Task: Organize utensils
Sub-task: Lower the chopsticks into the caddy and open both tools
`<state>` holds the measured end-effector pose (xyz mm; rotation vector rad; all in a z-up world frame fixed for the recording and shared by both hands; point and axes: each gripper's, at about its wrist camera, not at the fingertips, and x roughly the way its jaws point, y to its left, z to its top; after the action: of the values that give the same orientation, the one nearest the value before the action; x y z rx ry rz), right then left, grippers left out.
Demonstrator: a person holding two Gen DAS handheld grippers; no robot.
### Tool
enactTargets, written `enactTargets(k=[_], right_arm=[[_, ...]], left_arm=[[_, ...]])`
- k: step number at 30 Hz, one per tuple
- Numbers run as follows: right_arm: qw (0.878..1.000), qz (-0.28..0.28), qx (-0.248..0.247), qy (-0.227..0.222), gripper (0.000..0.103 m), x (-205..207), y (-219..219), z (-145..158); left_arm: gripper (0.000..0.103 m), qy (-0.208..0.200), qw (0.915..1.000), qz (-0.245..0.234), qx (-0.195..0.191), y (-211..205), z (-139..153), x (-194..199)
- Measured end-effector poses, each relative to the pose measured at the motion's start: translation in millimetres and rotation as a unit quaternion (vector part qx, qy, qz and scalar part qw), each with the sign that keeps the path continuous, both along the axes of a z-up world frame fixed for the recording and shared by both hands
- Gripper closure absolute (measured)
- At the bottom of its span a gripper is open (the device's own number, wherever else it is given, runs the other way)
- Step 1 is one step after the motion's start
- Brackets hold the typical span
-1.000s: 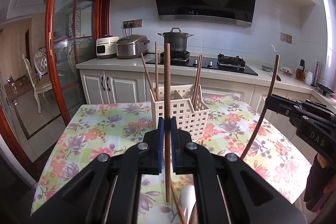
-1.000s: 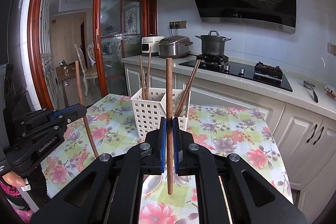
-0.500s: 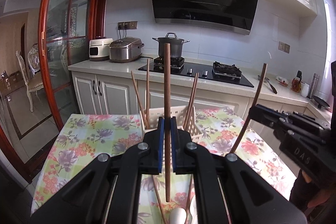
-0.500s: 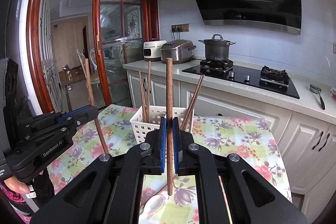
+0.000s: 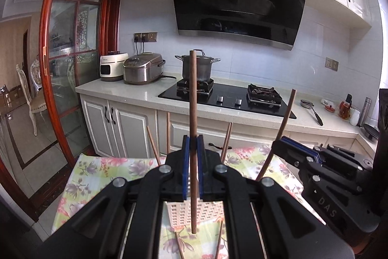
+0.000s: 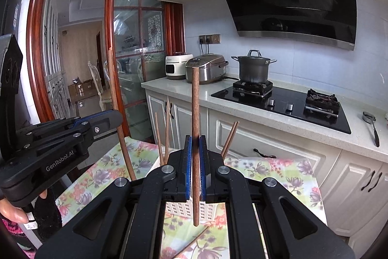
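Observation:
My left gripper point(image 5: 193, 145) is shut on a brown wooden chopstick point(image 5: 193, 98) that it holds upright. My right gripper point(image 6: 196, 145) is shut on another brown chopstick point(image 6: 195, 108), also upright. Each gripper shows in the other's view: the right one point(image 5: 281, 145) at the right, the left one point(image 6: 114, 115) at the left, each with its chopstick. A white perforated utensil basket point(image 5: 194, 213) stands on the floral tablecloth point(image 5: 101, 176) below and ahead of both grippers, mostly hidden behind them. Several chopsticks point(image 5: 225, 140) stand in it point(image 6: 184, 209).
Loose chopsticks point(image 5: 218, 242) lie on the cloth in front of the basket. Behind the table runs a counter point(image 5: 121, 89) with a rice cooker point(image 5: 143, 68), a pot point(image 5: 197, 67) on the hob and white cabinets. A red-framed glass door point(image 5: 72, 64) is at the left.
Both grippers have risen and tilted up with their chopsticks. The basket has dropped low in both views and is now mostly hidden behind the fingers.

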<state>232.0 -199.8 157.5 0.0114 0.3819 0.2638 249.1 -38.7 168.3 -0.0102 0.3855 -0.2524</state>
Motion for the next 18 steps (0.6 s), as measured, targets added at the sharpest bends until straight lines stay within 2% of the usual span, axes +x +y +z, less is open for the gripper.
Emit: enactTargets(k=[11, 18], right_arm=[[1.0, -0.006, 0.005, 0.007, 0.097, 45.9, -2.1, 14.3], [1.0, -0.004, 0.007, 0.029, 0.097, 74.6, 1.0, -0.6]], left_arm=[[0.097, -0.018, 0.9998, 0.012, -0.004, 1.0, 33.5, 41.5], [0.097, 0.011, 0.9997, 0.014, -0.017, 6.7, 21.9, 75.6]])
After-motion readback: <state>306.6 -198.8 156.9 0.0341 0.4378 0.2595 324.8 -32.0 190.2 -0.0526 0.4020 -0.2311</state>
